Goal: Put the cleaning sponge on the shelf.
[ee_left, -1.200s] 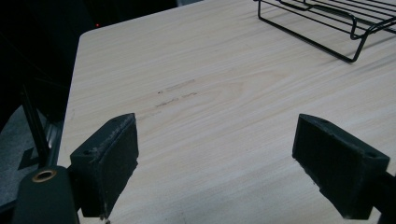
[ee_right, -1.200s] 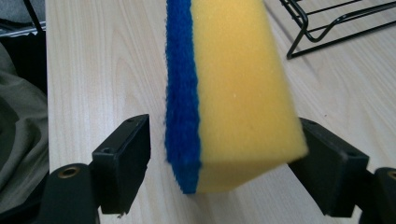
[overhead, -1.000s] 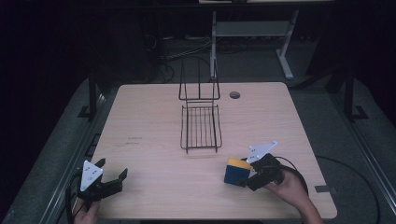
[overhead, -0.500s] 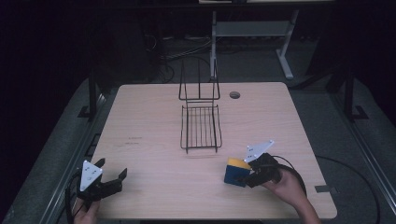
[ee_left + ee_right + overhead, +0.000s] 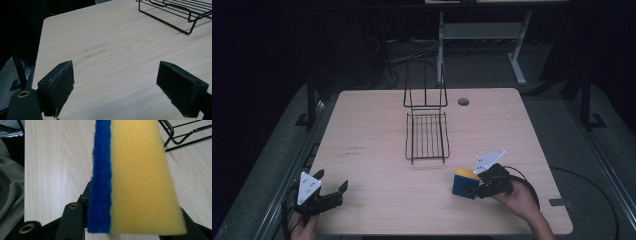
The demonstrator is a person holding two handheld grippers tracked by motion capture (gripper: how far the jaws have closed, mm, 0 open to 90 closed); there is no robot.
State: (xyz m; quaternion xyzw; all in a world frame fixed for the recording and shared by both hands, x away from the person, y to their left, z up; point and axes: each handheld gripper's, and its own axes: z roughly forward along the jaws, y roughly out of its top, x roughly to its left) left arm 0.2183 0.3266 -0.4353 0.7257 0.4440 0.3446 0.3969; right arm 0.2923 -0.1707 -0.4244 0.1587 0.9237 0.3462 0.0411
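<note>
A yellow sponge (image 5: 465,183) with a blue scouring layer stands on edge on the wooden table (image 5: 377,125), near its front right. My right gripper (image 5: 473,191) comes at it from the right, and its jaws have just closed onto it. In the right gripper view the sponge (image 5: 140,177) sits squeezed between the two black jaws, blue side to the left. My left gripper (image 5: 333,181) rests at the front left corner, open, with bare tabletop between its pads (image 5: 58,87).
A black wire rack (image 5: 427,135) with an upright back stands at the table's middle, a short way beyond the sponge; its near corner shows as rack (image 5: 180,135) and rack (image 5: 175,15). A cable hole (image 5: 463,102) lies behind it. A cable trails off the right gripper.
The right gripper's jaws have drawn in on the sponge. Neither hand has shifted, and the left gripper looks the same.
</note>
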